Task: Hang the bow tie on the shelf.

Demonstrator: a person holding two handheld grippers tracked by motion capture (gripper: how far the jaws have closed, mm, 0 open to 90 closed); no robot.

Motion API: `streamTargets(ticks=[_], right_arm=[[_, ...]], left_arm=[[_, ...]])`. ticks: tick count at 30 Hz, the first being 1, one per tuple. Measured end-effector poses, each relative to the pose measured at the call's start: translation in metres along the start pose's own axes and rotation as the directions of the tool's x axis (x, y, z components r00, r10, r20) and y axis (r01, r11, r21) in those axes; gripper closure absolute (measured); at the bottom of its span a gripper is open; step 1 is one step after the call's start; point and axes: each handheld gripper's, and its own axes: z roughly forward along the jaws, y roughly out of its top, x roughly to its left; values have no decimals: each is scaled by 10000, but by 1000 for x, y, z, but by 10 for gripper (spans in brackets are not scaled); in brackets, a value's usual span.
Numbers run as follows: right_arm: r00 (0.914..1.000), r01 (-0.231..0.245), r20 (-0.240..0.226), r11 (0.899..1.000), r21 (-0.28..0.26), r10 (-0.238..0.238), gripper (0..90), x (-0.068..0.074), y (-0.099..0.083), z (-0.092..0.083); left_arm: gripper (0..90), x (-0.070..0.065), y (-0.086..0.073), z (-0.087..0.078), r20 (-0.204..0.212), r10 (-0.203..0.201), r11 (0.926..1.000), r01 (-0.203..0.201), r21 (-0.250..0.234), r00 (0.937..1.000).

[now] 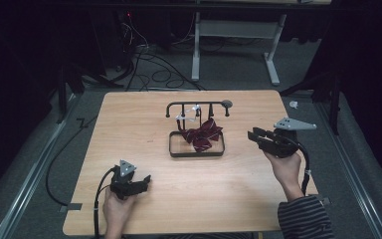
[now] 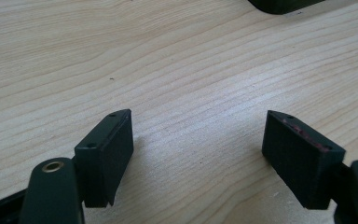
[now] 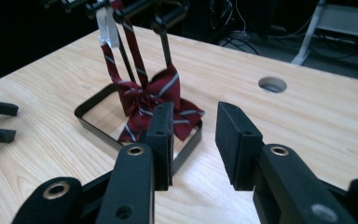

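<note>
A dark red striped bow tie [image 1: 202, 134] hangs by its strap from the top bar of a black wire stand [image 1: 199, 103] and droops into the stand's rectangular base frame [image 1: 171, 147] at the table's middle. In the right gripper view the bow tie [image 3: 154, 98] is just ahead of my right gripper [image 3: 196, 112], whose jaws stand partly apart with nothing between them. A white clip [image 3: 105, 23] sits on the strap near the bar. My right gripper [image 1: 252, 134] hovers right of the stand. My left gripper [image 1: 146, 180] rests near the front left, wide open [image 2: 198, 119] over bare wood.
The wooden table [image 1: 129, 114] has a round hole [image 3: 272, 84] behind the stand. A corner of the stand's base [image 2: 284, 4] lies beyond the left jaws. Cables [image 1: 149, 64] and a white desk frame [image 1: 234, 30] are on the floor behind the table.
</note>
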Motion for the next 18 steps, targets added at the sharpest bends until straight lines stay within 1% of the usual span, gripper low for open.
streamTargets(ticks=[4,6,8,10,12,15,17,18], right_arm=[[9999,-69,78,10000,4,69,685,-3,-9,-3],[9997,-233,102,9997,-41,233,682,-4,-16,-6],[9996,-246,115,9997,-46,247,681,-5,-18,-7],[9991,-397,136,9992,-70,398,679,-6,-24,-11],[9990,-417,144,9991,-98,418,679,-7,-26,-12],[9982,-570,159,9983,-129,572,678,-9,-33,-15],[9973,-734,68,9971,-176,736,676,-9,-36,-17],[9973,-734,68,9971,-176,736,676,-9,-36,-17]], left_arm=[[252,0,0,0,4,3,10000,-3,-2,10000],[252,0,0,0,8,4,10000,-4,9,10000],[252,0,0,0,0,2,10000,-2,-3,10000],[252,0,0,0,-1,0,10000,0,-4,10000],[252,0,0,0,8,2,10000,-2,11,10000],[252,0,0,0,14,4,10000,-4,10,10000],[252,0,0,0,9,2,10000,-2,9,10000],[252,0,0,0,9,2,10000,-2,9,10000]])
